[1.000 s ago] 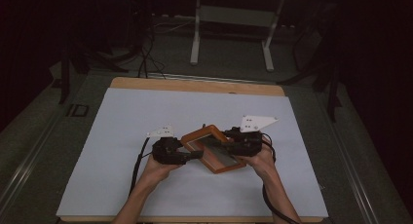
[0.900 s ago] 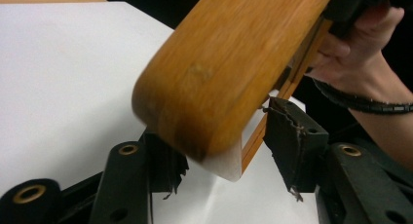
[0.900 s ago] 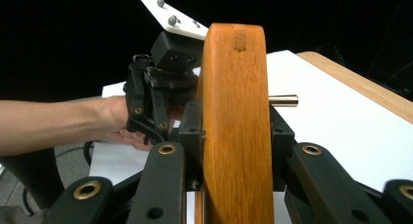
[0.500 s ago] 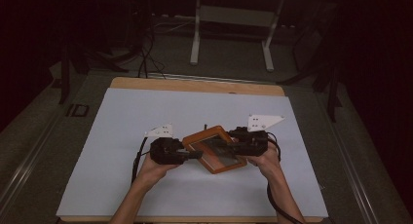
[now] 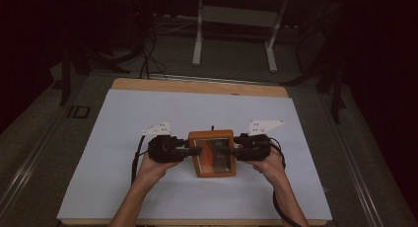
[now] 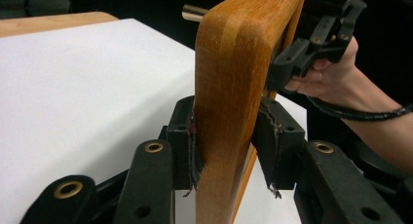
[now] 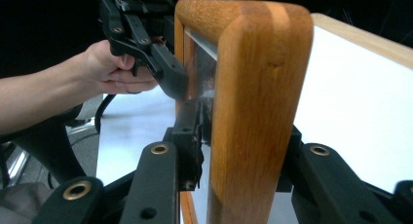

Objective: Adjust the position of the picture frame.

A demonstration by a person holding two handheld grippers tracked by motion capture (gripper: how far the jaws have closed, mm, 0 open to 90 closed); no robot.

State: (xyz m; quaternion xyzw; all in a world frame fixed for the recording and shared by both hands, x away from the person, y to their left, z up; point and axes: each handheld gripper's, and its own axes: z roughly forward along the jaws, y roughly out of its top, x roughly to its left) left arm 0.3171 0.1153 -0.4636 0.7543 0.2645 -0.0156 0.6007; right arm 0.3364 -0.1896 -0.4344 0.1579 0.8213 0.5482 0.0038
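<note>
A wooden picture frame (image 5: 212, 136) with a glass pane hangs between my two grippers over the white sheet. My left gripper (image 5: 194, 151) clamps its left side. In the left gripper view the frame (image 6: 229, 63) stands between the jaws of the left gripper (image 6: 226, 136), which have just been closing, and both pads press on the wood. My right gripper (image 5: 224, 151) straddles the right side. In the right gripper view its jaws have just been opening around the frame (image 7: 258, 63), and a slim gap shows at the left pad (image 7: 195, 136).
The white sheet (image 5: 148, 113) covers a wooden table (image 5: 197, 86). A metal stand (image 5: 231, 34) and cables (image 5: 148, 49) sit on the dark floor behind. Both forearms come in from the near edge.
The frame has turned from a diamond-wise slant to square with the table. The left gripper has closed on its left side. Both hands have shifted only slightly.
</note>
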